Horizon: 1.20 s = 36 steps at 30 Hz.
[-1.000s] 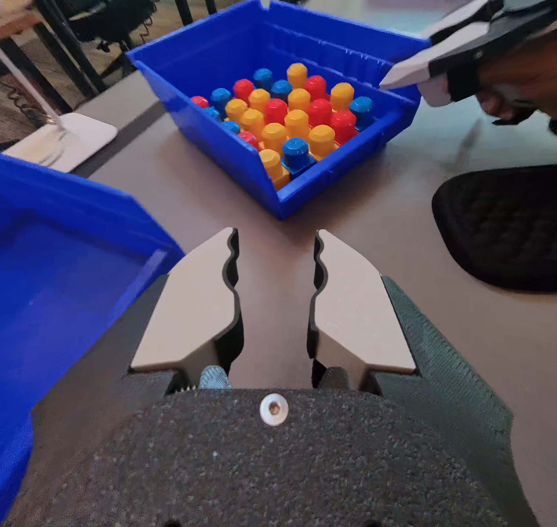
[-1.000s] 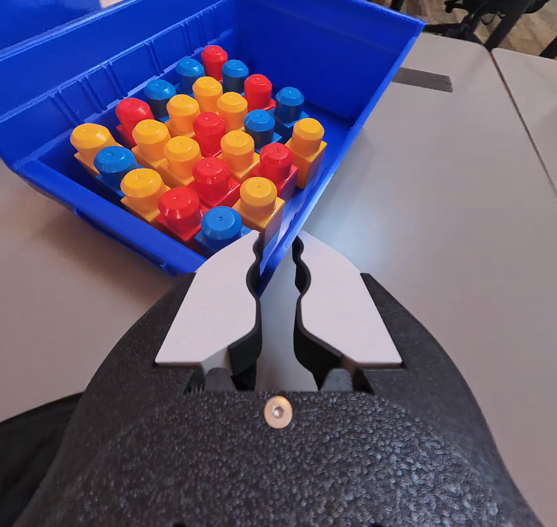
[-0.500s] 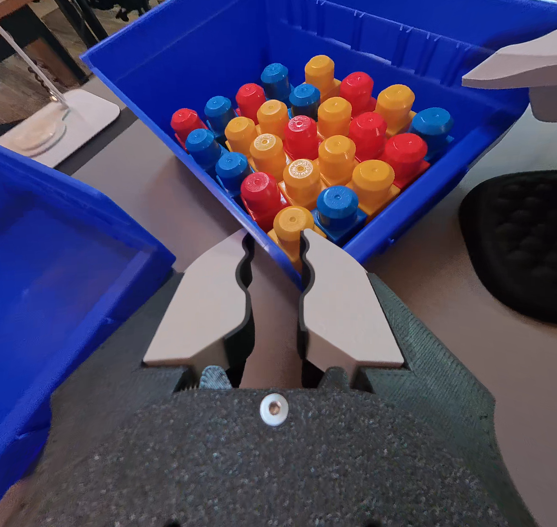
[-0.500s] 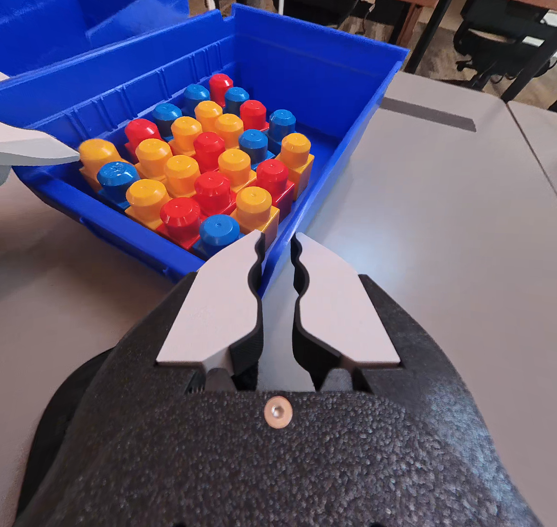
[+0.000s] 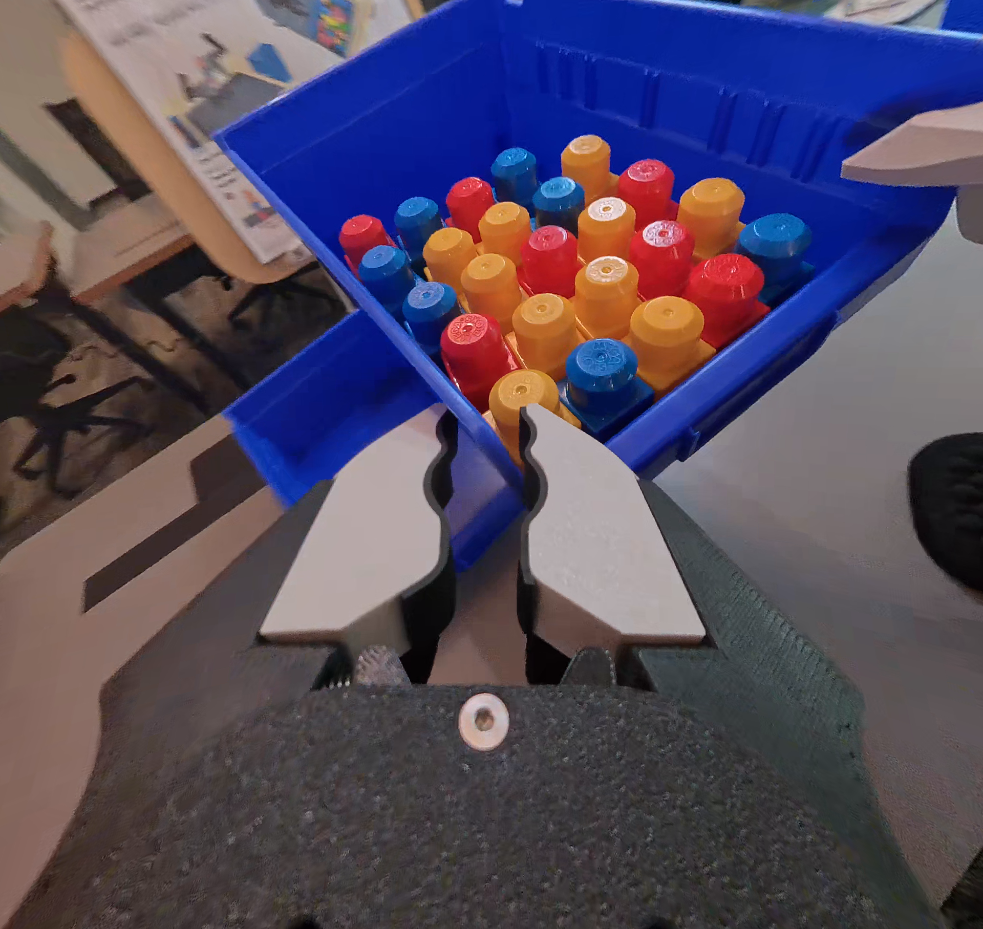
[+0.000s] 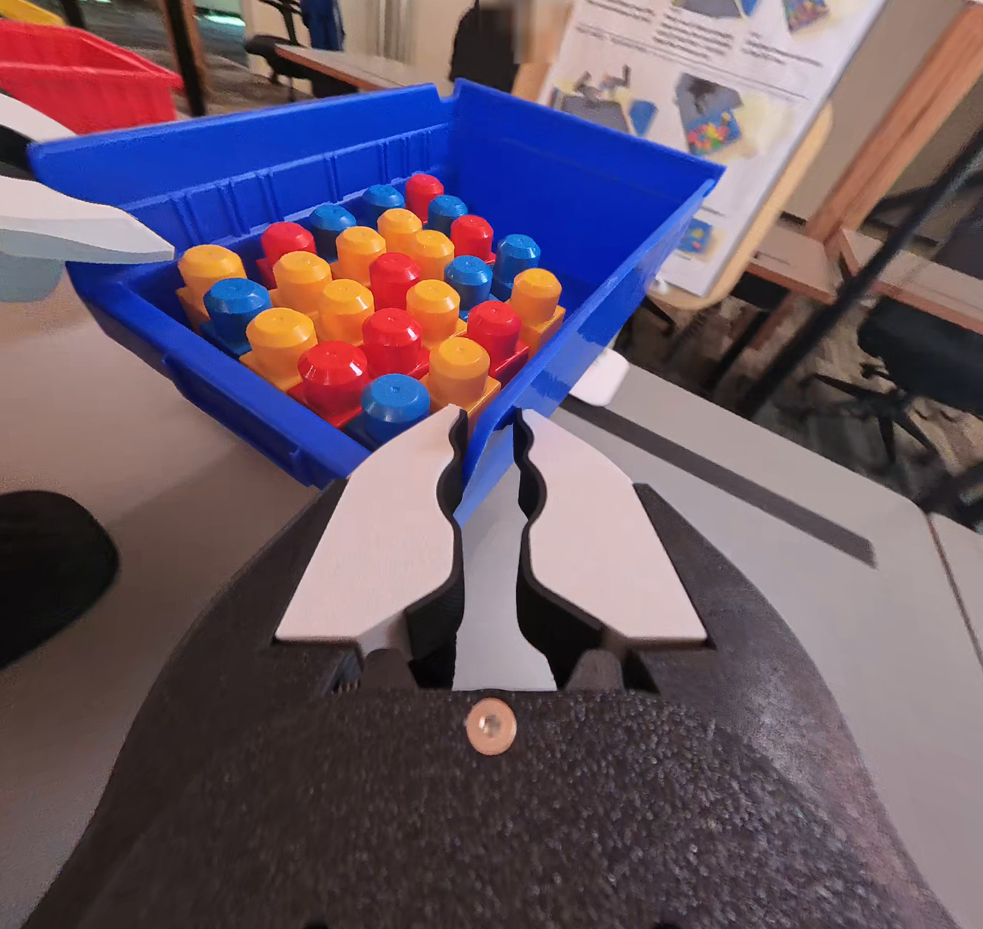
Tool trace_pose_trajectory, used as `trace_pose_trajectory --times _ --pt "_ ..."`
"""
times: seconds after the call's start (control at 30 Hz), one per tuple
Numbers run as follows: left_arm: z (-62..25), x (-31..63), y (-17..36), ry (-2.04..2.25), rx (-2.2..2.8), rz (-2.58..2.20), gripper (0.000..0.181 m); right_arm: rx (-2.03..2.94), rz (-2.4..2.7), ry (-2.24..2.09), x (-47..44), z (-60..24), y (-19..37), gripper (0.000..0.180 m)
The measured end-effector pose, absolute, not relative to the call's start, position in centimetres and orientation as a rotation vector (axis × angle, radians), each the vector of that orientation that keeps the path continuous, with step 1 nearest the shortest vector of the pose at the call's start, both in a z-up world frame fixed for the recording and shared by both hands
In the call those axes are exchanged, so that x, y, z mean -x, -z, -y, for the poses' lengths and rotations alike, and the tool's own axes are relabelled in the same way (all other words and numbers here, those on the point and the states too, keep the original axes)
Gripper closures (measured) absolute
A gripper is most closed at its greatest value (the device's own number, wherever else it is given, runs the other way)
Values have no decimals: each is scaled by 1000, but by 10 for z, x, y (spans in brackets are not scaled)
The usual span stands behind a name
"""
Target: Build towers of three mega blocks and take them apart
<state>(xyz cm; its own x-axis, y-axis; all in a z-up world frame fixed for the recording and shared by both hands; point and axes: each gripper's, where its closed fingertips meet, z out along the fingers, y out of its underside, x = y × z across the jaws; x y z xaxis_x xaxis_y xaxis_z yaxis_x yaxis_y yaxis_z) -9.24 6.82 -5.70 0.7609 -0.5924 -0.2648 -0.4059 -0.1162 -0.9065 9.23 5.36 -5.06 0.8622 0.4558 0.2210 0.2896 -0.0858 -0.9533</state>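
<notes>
Showing both grippers at the near rim of a blue bin [image 5: 638, 68] that stands on the grey table [image 5: 798, 478]. The mega blocks [image 5: 606, 286] are all inside it, upright and packed in rows of red, yellow and blue, stud upward; none is stacked into a tower yet.

The left gripper [image 5: 486, 414] has its fingers narrowly parted astride the bin's near-left corner, the wall running between them. Whether they press on that wall cannot be told. A yellow block [image 5: 521, 393] sits just beyond the tips.

The right gripper [image 6: 486, 414] straddles the bin's right wall near its front corner. Its fingers are slightly apart, with bare table showing beside the wall, so nothing is held. A blue block [image 6: 393, 398] lies just left of the tips.

A second blue bin [image 5: 330, 414] lies to the left, a black pad [image 5: 952, 504] near right, and a poster [image 5: 213, 52] and red bin [image 6: 80, 74] far behind.

Handling, judged from appearance: the blocks look like light, hollow, rigid plastic with a smooth, somewhat slippery skin. The round stud offers the only free hold while neighbours crowd the square bases. A grip across the stud's sides, taken from above on an edge block, seems soundest.
</notes>
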Motion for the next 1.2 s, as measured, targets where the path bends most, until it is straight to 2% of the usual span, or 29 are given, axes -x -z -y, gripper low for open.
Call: trace_pose_trajectory --times 0.17,0.47,0.67,0.97,1.07,1.2 --pt "-52 180 52 74 1751 -567 163 1626 697 -306 -6 -63 59 163" --pt "0 319 80 -210 1821 -240 169 1542 953 -502 148 -55 120 162" --pt "13 378 129 -188 1909 -101 170 1547 1074 -558 209 -47 151 162" --pt "-24 406 210 -214 2006 -13 173 1687 1146 -444 233 -81 228 160" --pt "-39 392 227 -184 2005 -17 173 1657 1116 -372 215 -89 219 154" --pt "-48 376 227 -207 1978 -48 172 1601 948 -273 153 -111 170 129"
